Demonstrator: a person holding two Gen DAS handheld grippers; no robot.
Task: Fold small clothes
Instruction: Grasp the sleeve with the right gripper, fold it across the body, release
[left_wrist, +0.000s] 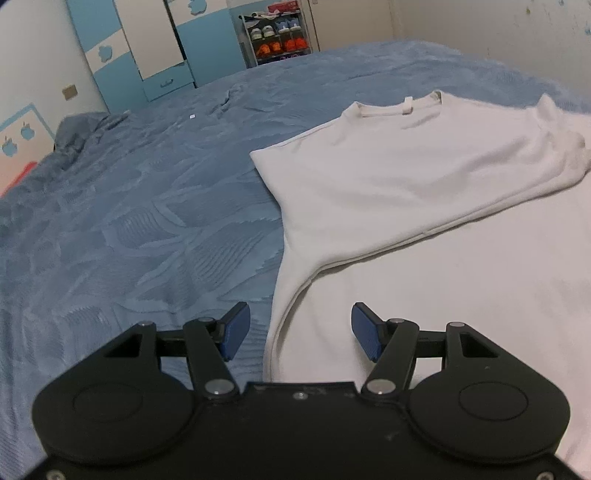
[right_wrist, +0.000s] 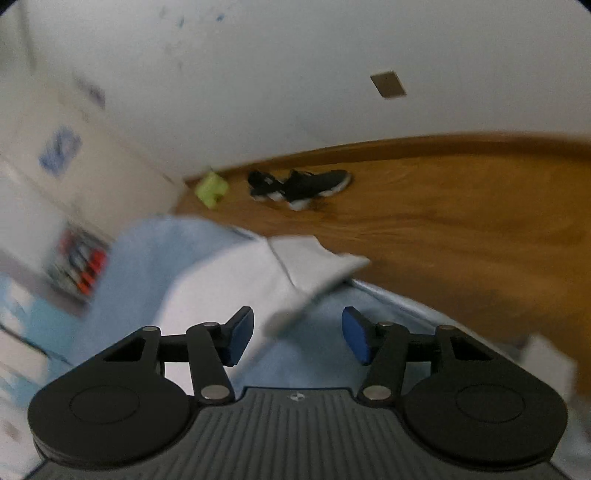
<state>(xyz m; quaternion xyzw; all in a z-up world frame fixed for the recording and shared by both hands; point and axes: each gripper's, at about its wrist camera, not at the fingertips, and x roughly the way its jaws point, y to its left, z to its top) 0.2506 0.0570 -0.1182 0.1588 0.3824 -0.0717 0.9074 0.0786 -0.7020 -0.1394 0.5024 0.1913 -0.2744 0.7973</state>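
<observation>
A white T-shirt (left_wrist: 424, 192) lies flat on the blue bedspread (left_wrist: 140, 229), collar at the far end, its left sleeve side folded inward over the body. My left gripper (left_wrist: 300, 328) hovers open above the shirt's near left hem, nothing between its blue pads. In the blurred right wrist view, the shirt's sleeve (right_wrist: 314, 266) hangs near the bed's right edge. My right gripper (right_wrist: 297, 334) stands open just short of that sleeve, holding nothing.
A blue and white wardrobe (left_wrist: 147, 48) and a shoe rack (left_wrist: 277, 33) stand beyond the bed. A crumpled blue pillow (left_wrist: 85, 133) lies at far left. Right of the bed is a wooden floor (right_wrist: 461, 206) with black shoes (right_wrist: 299, 186) and a green object (right_wrist: 212, 190).
</observation>
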